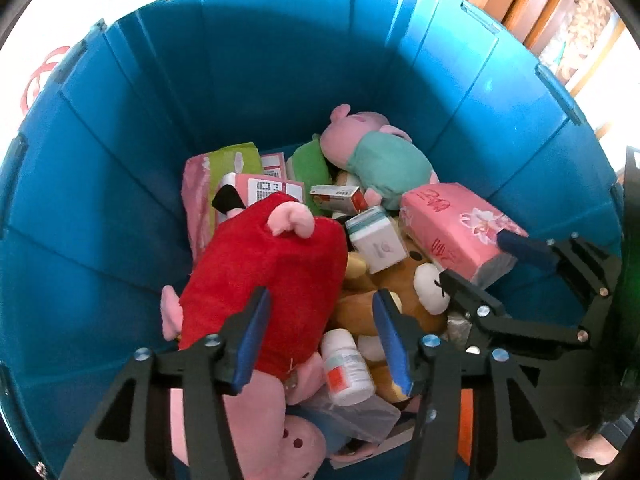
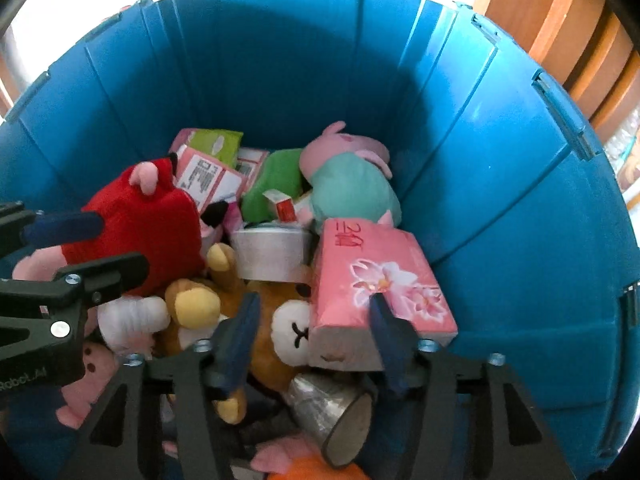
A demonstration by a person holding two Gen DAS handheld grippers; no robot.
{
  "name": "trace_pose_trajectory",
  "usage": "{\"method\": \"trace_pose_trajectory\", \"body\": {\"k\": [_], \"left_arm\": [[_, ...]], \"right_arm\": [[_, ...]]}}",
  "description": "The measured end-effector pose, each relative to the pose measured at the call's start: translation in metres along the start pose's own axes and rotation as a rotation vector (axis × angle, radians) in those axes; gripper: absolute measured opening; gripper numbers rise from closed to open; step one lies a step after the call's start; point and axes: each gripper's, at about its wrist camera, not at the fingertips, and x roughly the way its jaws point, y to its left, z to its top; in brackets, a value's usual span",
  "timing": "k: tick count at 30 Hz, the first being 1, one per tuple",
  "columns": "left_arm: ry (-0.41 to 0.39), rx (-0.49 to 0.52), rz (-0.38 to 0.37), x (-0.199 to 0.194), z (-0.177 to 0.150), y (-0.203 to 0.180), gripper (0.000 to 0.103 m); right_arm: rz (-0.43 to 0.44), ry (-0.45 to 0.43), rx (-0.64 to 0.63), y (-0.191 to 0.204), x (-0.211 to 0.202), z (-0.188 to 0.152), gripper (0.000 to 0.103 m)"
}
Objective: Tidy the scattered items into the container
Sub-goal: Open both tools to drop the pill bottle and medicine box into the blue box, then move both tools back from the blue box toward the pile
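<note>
i see my left gripper point(image 1: 320, 336) and right gripper point(image 2: 316, 336) both parted, gripping nothing, low inside the blue container point(image 1: 280, 60). beyond them the red plush point(image 1: 264, 272), pink tissue pack point(image 2: 380, 276) and pig plush point(image 1: 376, 152) already lie inside; i judge tidying nearly done, though outside is unseen.

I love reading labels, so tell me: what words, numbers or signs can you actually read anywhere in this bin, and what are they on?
"RoboL.AI" as far as it reads, partly cut off: on the left gripper body, seen from the right wrist.
Red handwritten marks on the pink tissue pack: roughly "20", unsure.
Pink boxes: barcode and print, too small to read.
White pill bottle: label blurred.
Small red-and-white box: print unreadable.
</note>
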Motion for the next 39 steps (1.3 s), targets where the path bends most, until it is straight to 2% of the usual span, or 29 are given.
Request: {"method": "trace_pose_trajectory", "body": {"k": [5,12,20,24,27,31,35,39], "left_arm": [[0.0,0.017,0.014,0.0,-0.001,-0.003,0.052],[-0.003,0.015,0.018,0.001,-0.001,-0.004,0.052],[-0.018,-0.003,0.025,-0.001,0.0,-0.001,0.052],[-0.061,0.009,0.087,-0.009,0.0,-0.002,0.052],[-0.114,0.017,0.097,-0.023,-0.001,-0.002,0.053],[-0.172,-0.012,0.081,-0.047,-0.007,0.006,0.07],[-0.222,-0.036,0.048,-0.084,-0.019,0.009,0.07],[-0.296,0.012,0.046,-0.13,-0.041,0.006,0.07]], "right_arm": [[-0.001,0.004,-0.004,0.002,0.001,-0.001,0.067],[-0.015,0.026,0.003,0.002,0.004,-0.002,0.084],[-0.005,0.014,0.006,0.001,0.0,0.0,0.086],[0.0,0.0,0.003,0.002,-0.005,0.001,0.087],[0.01,-0.025,0.0,0.003,-0.012,0.002,0.087],[0.023,-0.088,-0.008,0.004,-0.032,0.002,0.087],[0.069,-0.152,0.016,0.003,-0.062,0.001,0.091],[0.097,-0.218,-0.007,0.013,-0.1,-0.006,0.091]]}}
